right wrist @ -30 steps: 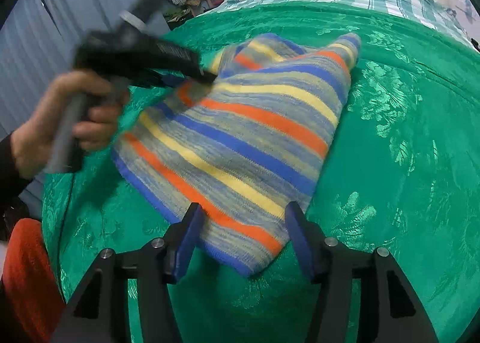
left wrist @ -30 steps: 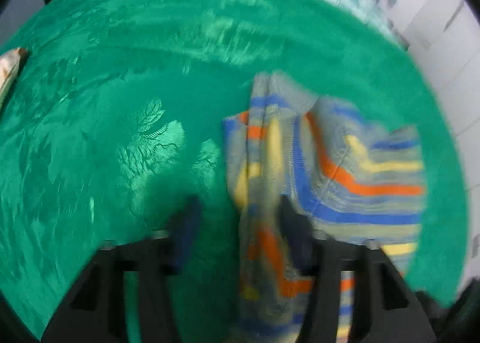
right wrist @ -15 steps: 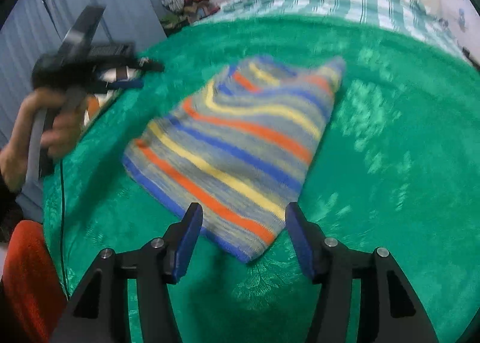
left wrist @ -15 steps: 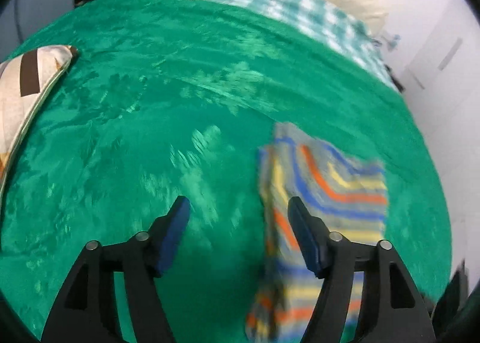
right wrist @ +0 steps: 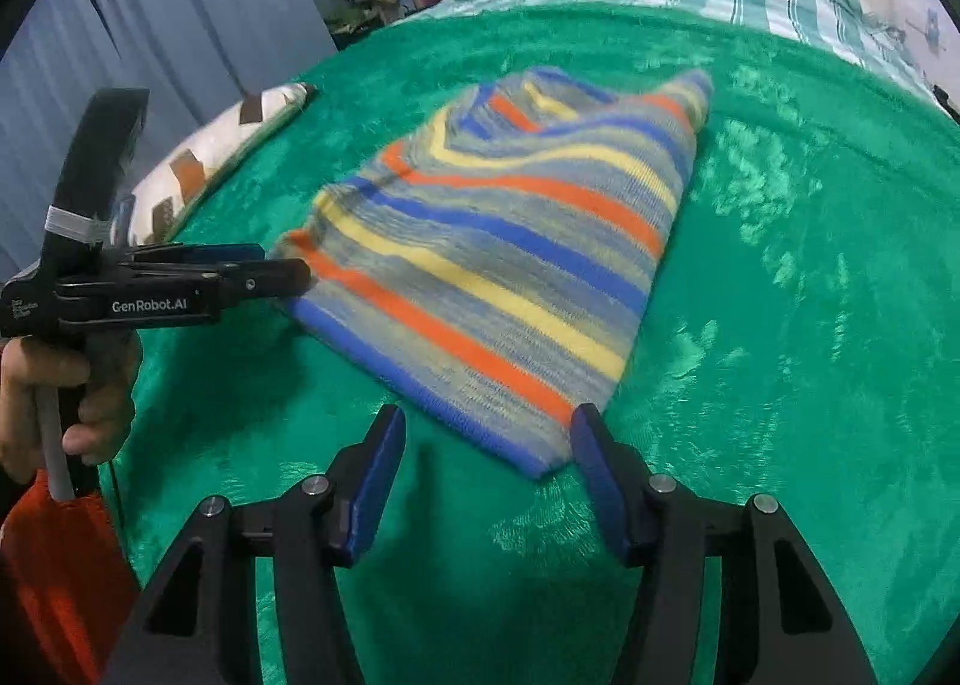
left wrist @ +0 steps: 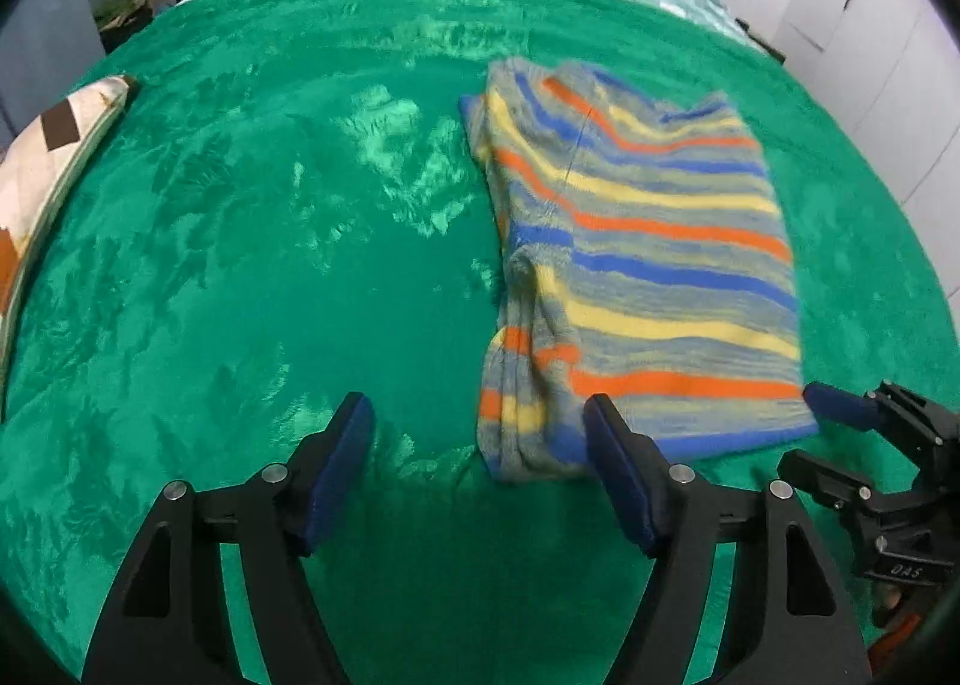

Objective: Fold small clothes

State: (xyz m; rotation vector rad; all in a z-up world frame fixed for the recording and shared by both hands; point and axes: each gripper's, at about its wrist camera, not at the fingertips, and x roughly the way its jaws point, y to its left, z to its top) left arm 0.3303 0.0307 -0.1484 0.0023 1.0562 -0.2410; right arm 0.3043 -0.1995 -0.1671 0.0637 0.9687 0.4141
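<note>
The striped knit garment (left wrist: 648,265) lies folded and flat on the green blanket (left wrist: 270,265) covering the bed, its lower left corner hidden behind the left claw (left wrist: 480,475) — jaws wide, just been opening, gripping nothing. The right claw (right wrist: 486,481) stands half open and empty at the garment's near corner; a patterned cushion (right wrist: 210,157) is cut off at the blanket's edge — curtains (right wrist: 180,13) behind.

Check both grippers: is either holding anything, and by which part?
Nothing is held. The left gripper and right gripper both stand open off the striped garment.
</note>
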